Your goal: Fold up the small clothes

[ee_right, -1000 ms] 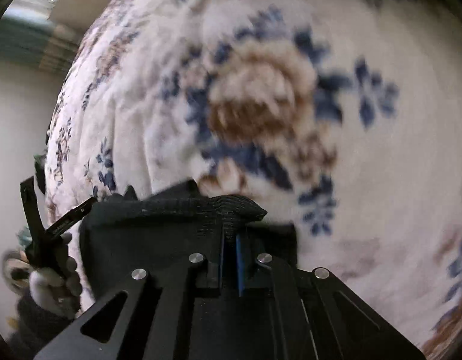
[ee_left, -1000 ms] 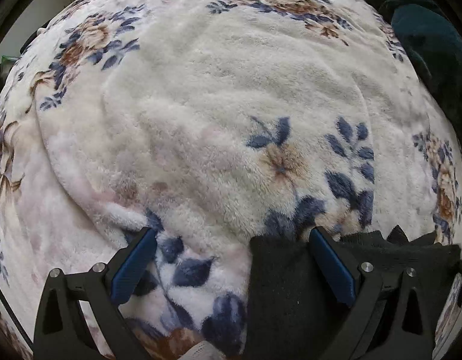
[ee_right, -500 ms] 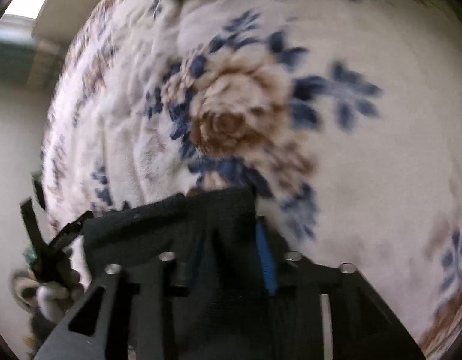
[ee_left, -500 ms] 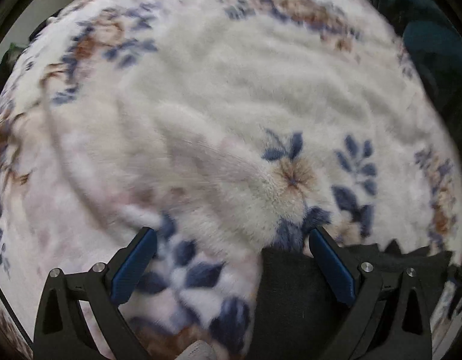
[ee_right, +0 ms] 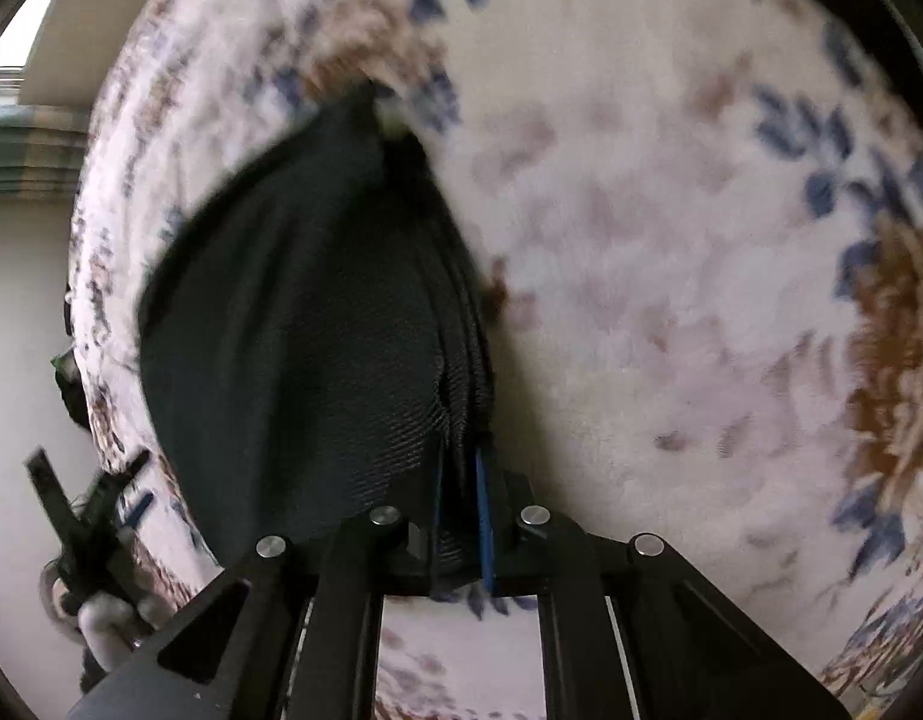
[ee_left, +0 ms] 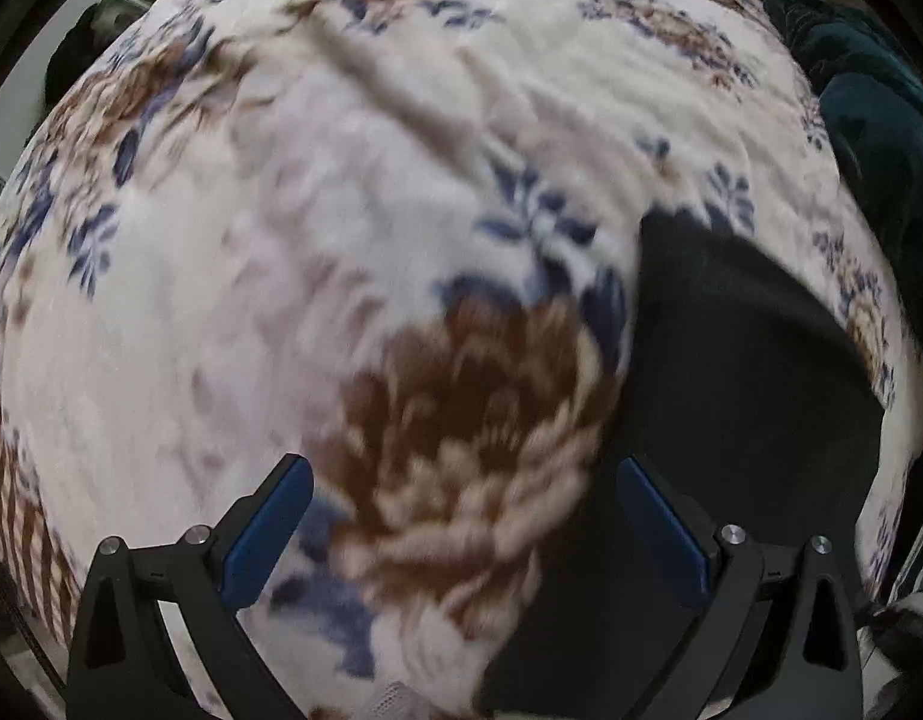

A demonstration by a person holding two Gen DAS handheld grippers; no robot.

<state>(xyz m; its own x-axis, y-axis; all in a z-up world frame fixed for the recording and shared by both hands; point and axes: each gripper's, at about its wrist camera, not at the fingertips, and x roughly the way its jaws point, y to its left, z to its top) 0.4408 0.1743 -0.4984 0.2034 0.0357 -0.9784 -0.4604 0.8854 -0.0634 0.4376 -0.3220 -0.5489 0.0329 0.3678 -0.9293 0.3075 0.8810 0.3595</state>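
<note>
black cloth [ee_right: 293, 324]: lifted over the flowery fleece blanket [ee_right: 671, 276], blurry | right gripper [ee_right: 458, 516]: pinched tight on cloth edge | left gripper [ee_left: 461, 534]: wide open, holding nothing, cloth just beside its right finger

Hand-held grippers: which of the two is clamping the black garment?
The right hand-held gripper, jaws pinched on the black garment; the left hand-held gripper gapes open, empty.
</note>
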